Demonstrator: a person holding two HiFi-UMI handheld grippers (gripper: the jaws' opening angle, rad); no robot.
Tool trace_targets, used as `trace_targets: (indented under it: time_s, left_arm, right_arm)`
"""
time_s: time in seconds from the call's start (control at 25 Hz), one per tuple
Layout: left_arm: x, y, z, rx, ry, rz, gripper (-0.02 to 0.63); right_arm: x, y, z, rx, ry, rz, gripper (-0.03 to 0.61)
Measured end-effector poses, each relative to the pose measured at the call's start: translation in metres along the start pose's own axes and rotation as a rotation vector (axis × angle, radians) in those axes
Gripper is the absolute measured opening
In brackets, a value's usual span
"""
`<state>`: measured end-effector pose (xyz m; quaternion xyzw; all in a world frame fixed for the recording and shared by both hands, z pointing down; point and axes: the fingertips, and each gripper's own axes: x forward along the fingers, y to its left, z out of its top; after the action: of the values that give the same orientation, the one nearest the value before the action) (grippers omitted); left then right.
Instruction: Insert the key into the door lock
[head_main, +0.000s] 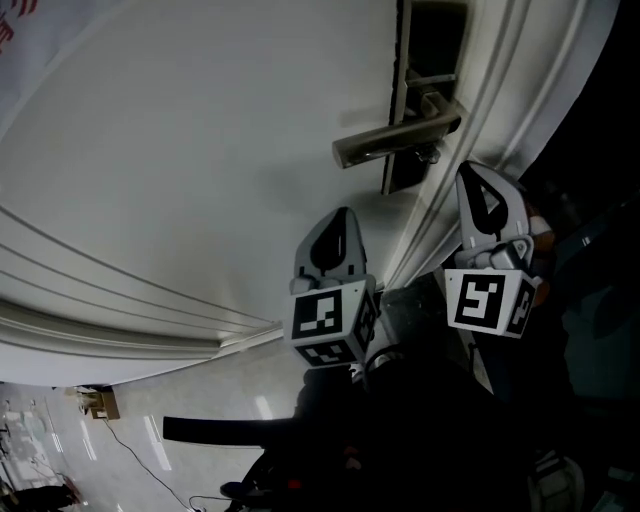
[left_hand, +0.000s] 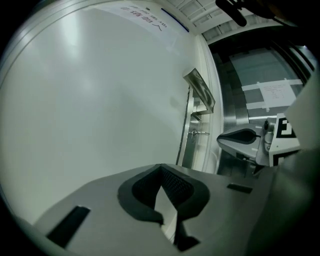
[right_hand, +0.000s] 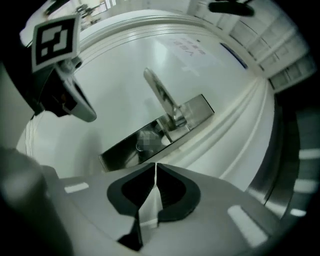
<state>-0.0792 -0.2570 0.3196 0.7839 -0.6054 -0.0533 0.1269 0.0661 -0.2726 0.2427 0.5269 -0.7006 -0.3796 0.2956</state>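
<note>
Key first: as best I can make out it's the small metal stub standing out of the lock plate, just under the lever handle; the left gripper view shows the same stub poking sideways off the plate's edge, too small to read any finer. Neither claw has it. From the right gripper the key sits at about 10 o'clock, near but apart; from the left gripper it's up at 2 o'clock, farther off.

Right gripper view now: jaws pressed together, only a hairline slit between the tips, nothing pinched; the lock plate lies dead ahead at 12 o'clock with the handle rising off it, and I can't pick out the key here. Left gripper view: jaws likewise together at the tips, nothing held; plate and handle off at 1 o'clock, right gripper at 3 o'clock.

Both claws hang side by side in front of the white door, left one over the panel, right one over the moulded door frame.
</note>
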Motion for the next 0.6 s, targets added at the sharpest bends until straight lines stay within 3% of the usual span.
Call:
trace_targets:
  time_s: [0.2, 0.36, 0.48, 0.6]
  left_arm:
    - [0.005, -0.006, -0.004, 0.030, -0.008, 0.004, 0.002]
    - [0.004, -0.015, -0.009, 0.008, 0.016, 0.015, 0.002]
    - [0.004, -0.016, -0.016, 0.033, 0.037, 0.017, 0.002]
    - [0.004, -0.020, -0.017, 0.058, 0.020, 0.003, 0.002]
  right_arm:
    - [-0.005, 0.008, -0.009, 0.528, -0.063, 0.033, 0.002]
    - [-0.008, 0.023, -0.010, 0.840, -0.111, 0.106, 0.000]
    - [-0.008, 0.030, -0.008, 0.965, -0.141, 0.163, 0.000]
    - [-0.009, 0.031, -0.008, 0.983, -0.146, 0.174, 0.000]
